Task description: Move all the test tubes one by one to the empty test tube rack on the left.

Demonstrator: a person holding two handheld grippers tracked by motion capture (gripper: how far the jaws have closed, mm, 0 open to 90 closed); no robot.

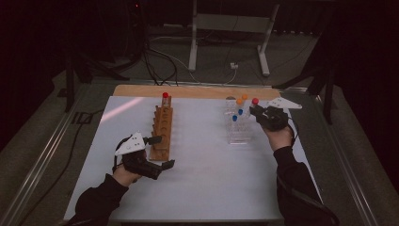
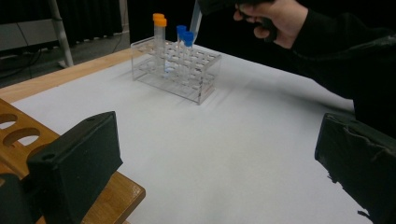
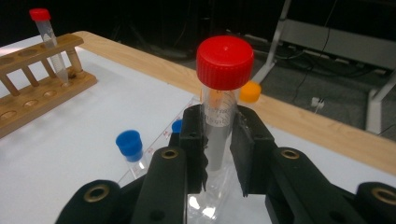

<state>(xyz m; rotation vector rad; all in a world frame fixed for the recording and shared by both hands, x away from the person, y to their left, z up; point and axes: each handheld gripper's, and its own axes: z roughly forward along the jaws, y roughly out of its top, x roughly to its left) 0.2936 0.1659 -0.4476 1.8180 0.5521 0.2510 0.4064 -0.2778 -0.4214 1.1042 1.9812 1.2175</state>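
A red-capped tube [image 3: 224, 93] is clamped just below its cap between the jaws of the right gripper [image 3: 218, 144], its long axis upright, above the clear rack [image 1: 237, 134] at centre right of the high view. The wooden rack [image 1: 162, 129], holding another red-capped tube [image 1: 165, 98] at its far end, lies toward the frame's left. The left gripper [image 1: 159, 151] is held wide open and empty beside that rack's near end. The grip itself is shown clearly in the right gripper view; the spacing of the racks is shown in the high view.

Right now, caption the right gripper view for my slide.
Right gripper clamps a red-capped tube above the clear rack, with the wooden rack beyond.
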